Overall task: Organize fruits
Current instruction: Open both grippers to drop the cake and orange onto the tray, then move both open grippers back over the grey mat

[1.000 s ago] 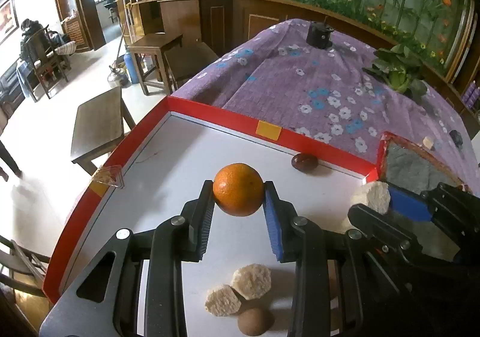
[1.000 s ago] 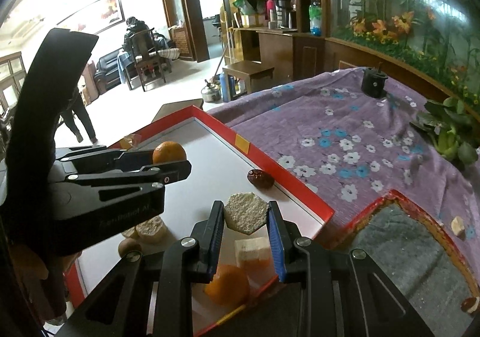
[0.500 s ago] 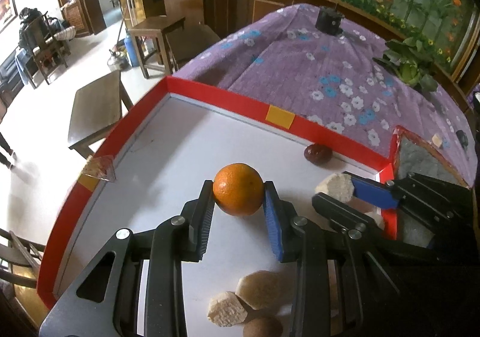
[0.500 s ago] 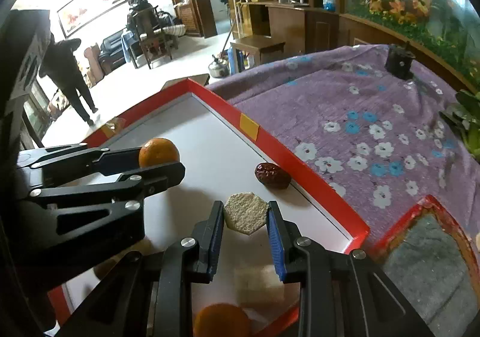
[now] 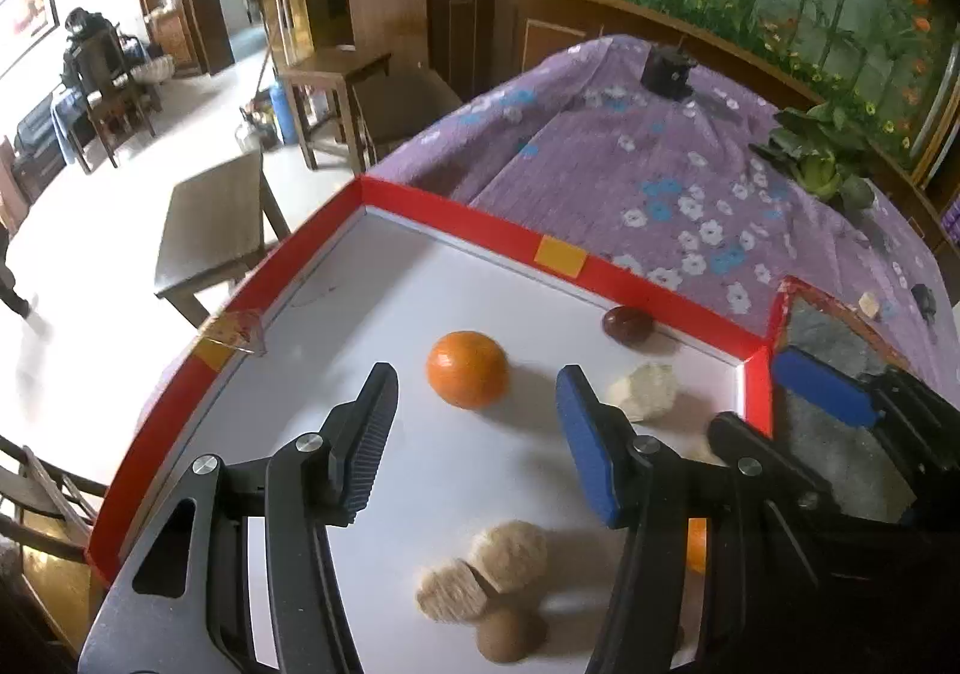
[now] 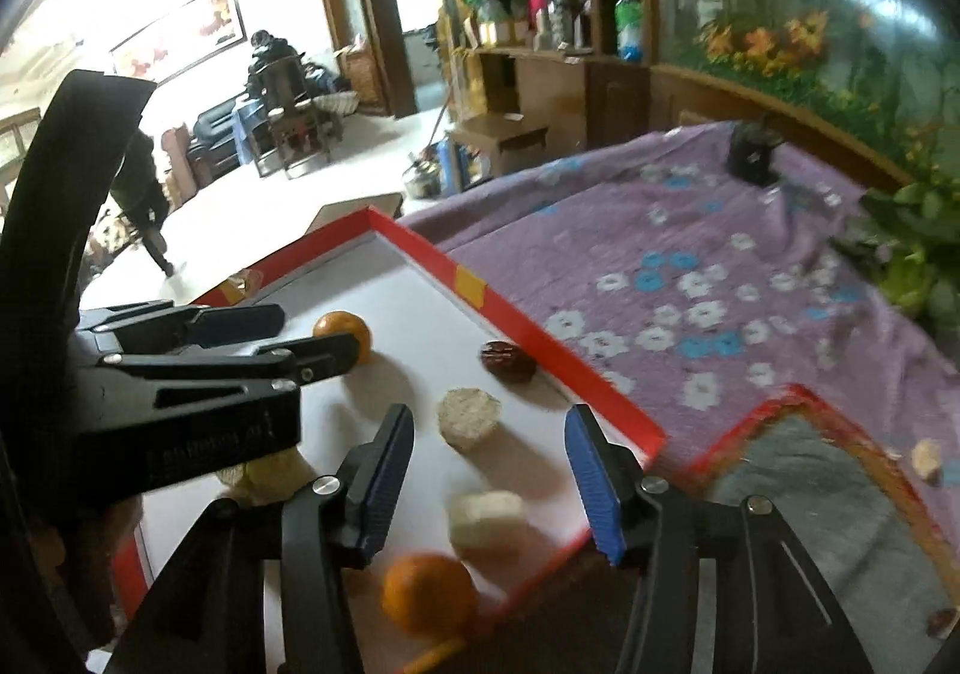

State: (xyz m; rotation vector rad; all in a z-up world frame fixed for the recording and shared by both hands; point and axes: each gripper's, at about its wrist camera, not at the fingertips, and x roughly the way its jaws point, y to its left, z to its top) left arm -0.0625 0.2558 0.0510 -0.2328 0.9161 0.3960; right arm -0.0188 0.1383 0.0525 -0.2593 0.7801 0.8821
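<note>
Now both let go: the left gripper [image 5: 474, 416] spreads off its orange [image 5: 467, 377] at frame centre, the right gripper [image 6: 489, 485] off the beige chunk [image 6: 468, 419] — two placed.

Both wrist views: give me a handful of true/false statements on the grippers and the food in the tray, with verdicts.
1. The left gripper is shut on the orange. False: its jaws are open and the orange sits on the tray just ahead of them.
2. The right gripper is open. True.
3. The red date lies by the tray's far wall. True.
4. The hexagonal cake is clamped in the right gripper. False: it rests on the tray floor between the open fingers.
5. A second orange sits near the tray's near edge. True.
</note>
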